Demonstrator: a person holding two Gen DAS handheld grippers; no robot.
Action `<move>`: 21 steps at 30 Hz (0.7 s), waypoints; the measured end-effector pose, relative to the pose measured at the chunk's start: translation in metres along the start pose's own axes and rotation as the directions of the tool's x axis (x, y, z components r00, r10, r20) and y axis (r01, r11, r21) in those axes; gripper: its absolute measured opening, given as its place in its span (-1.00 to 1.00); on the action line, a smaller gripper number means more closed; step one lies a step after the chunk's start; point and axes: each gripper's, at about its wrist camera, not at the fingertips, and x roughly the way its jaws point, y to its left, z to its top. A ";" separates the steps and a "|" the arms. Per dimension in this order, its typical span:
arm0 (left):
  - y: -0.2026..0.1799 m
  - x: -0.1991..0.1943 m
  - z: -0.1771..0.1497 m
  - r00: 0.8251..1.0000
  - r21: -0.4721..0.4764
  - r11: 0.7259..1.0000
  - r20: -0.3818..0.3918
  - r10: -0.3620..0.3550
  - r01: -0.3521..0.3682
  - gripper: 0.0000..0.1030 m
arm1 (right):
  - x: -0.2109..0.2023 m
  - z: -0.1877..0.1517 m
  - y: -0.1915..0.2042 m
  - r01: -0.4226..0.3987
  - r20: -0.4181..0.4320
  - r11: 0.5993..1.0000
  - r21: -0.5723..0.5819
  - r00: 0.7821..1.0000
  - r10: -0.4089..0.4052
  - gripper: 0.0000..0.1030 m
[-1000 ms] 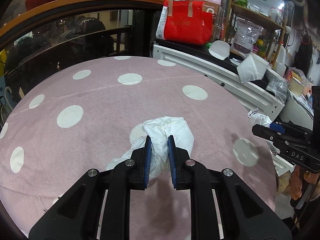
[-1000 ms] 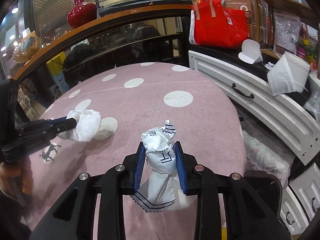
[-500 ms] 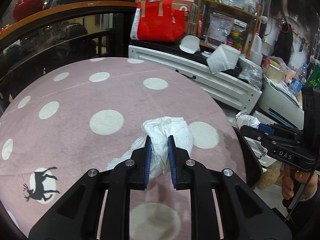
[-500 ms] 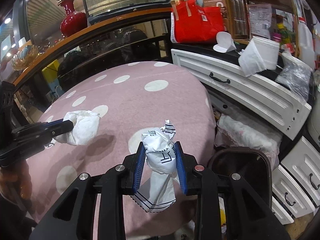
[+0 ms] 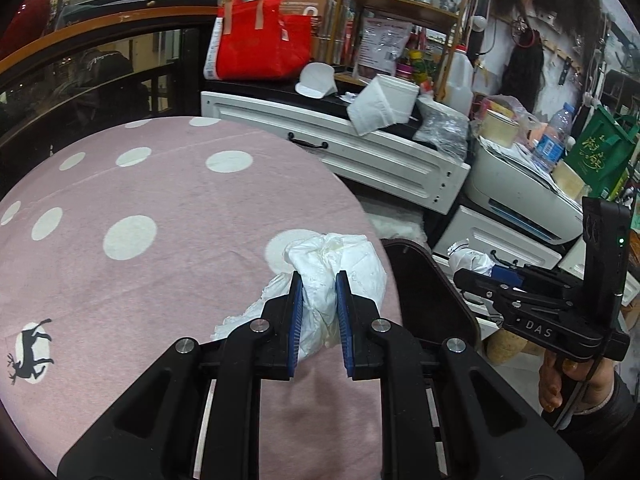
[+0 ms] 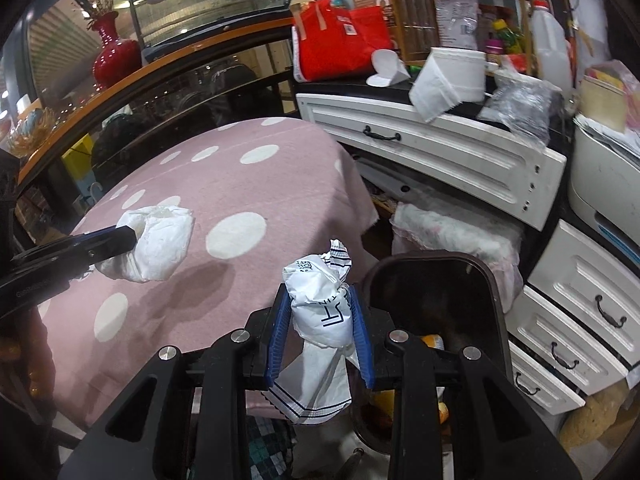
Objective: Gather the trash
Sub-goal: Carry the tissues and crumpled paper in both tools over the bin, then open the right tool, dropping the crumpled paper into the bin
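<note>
Over the right edge of the pink polka-dot bench (image 5: 160, 272), my left hand-held gripper (image 5: 319, 280) pinches a crumpled white tissue wad (image 5: 336, 260) between its blue pads, the paper bulging out past the fingertips and trailing a ragged tail down to the left. That wad hangs above the cloth, close to a white dot near the bench edge. Just beyond it, to the right and lower down, sits the dark brown trash bin (image 5: 424, 280), its rim curving beside the bench.

From the other camera, my right hand-held gripper (image 6: 318, 300) is clamped on a crumpled white wrapper (image 6: 320, 300) with black printed lettering and thin striped edging; its twisted top pokes up above the pads and a flat flap droops beneath them. It hangs off the bench corner, just left of the trash bin (image 6: 496, 304), whose opening shows some yellow and orange scraps low inside. Off to the left in this view I can see my left hand-held gripper (image 6: 132, 236) with the tissue wad (image 6: 160, 244) over the pink cloth, casting a soft shadow beneath.

Behind everything stand a white drawer cabinet (image 6: 440, 148), a red bag (image 6: 340, 44) on top of it and a red vase (image 6: 114, 60) on the wooden ledge.
</note>
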 end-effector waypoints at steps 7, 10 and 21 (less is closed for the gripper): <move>-0.035 0.011 -0.002 0.998 0.045 0.997 -0.020 -0.056 0.057 -0.67 | -0.005 -0.017 -0.033 0.060 -0.017 0.996 0.066 0.998 -0.059 -0.43; -0.049 0.016 -0.001 0.997 0.064 0.995 -0.029 -0.076 0.077 -0.67 | -0.002 -0.021 -0.042 0.102 -0.027 0.992 0.068 0.995 -0.100 -0.43; -0.092 0.036 -0.002 0.991 0.134 0.984 -0.068 -0.113 0.121 -0.67 | 0.042 -0.052 -0.089 0.197 -0.169 0.969 0.148 0.971 -0.171 -0.43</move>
